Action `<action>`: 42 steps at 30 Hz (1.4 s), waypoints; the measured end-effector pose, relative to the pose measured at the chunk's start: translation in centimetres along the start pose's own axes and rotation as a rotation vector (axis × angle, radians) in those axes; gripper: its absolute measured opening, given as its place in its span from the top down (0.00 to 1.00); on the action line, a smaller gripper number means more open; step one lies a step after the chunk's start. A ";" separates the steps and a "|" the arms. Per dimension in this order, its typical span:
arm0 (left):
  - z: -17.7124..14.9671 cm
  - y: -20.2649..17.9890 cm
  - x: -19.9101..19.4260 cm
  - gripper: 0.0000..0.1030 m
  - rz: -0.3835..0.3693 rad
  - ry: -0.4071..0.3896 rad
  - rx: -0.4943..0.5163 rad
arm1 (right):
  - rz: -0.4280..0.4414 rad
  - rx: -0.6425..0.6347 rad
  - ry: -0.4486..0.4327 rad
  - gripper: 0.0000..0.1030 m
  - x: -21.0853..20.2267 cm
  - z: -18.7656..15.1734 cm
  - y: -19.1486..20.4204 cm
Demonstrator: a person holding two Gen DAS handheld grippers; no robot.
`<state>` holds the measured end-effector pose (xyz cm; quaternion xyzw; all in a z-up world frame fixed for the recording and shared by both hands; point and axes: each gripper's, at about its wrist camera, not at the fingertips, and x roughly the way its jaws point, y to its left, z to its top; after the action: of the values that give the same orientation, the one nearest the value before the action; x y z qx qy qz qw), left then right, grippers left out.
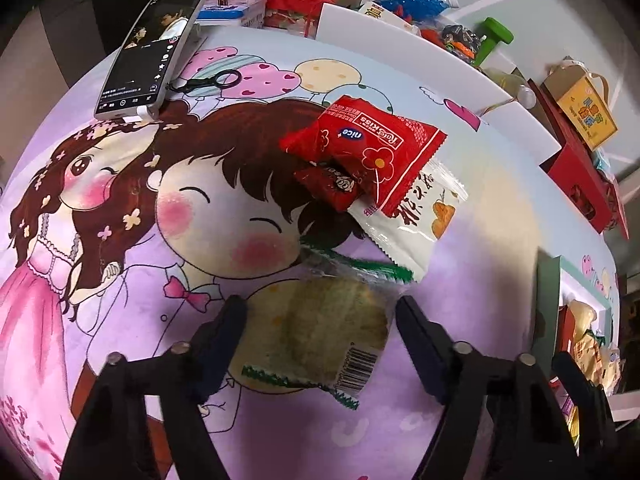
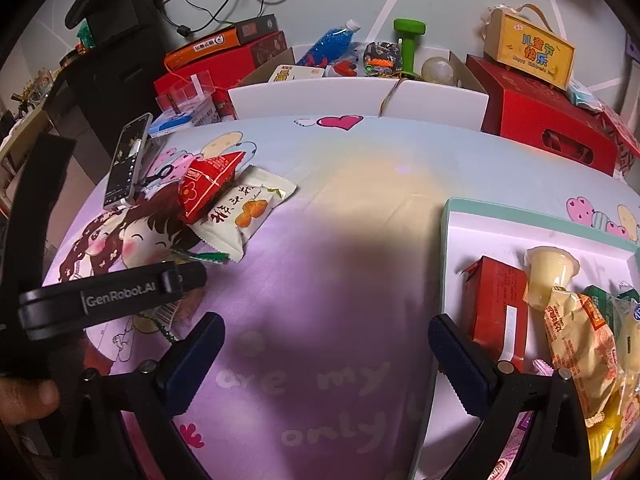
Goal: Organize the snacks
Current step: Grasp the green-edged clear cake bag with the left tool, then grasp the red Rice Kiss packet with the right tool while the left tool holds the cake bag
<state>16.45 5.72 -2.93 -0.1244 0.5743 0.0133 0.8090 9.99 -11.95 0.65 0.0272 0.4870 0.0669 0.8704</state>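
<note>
My left gripper is open, its fingers on either side of a clear-wrapped pale cake that lies on the cartoon cloth. Beyond it lie a white snack pack, a red "nice" pack and a small dark red pack. My right gripper is open and empty above the purple cloth, beside the white tray. The tray holds a red box, a jelly cup and an orange pack. The left gripper's body shows at the left in the right wrist view.
A phone and small scissors lie at the cloth's far left. White boards, red boxes, a green dumbbell and a yellow gift box line the far edge.
</note>
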 end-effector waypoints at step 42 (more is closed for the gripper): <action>3.8 9.2 -2.1 0.51 -0.066 -0.138 -0.193 | 0.056 -0.304 0.007 0.16 3.9 9.1 7.8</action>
<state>17.78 15.67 -1.53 -0.2196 0.5090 0.0504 0.8307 19.02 -3.48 3.04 -0.0916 0.4734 0.1641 0.8605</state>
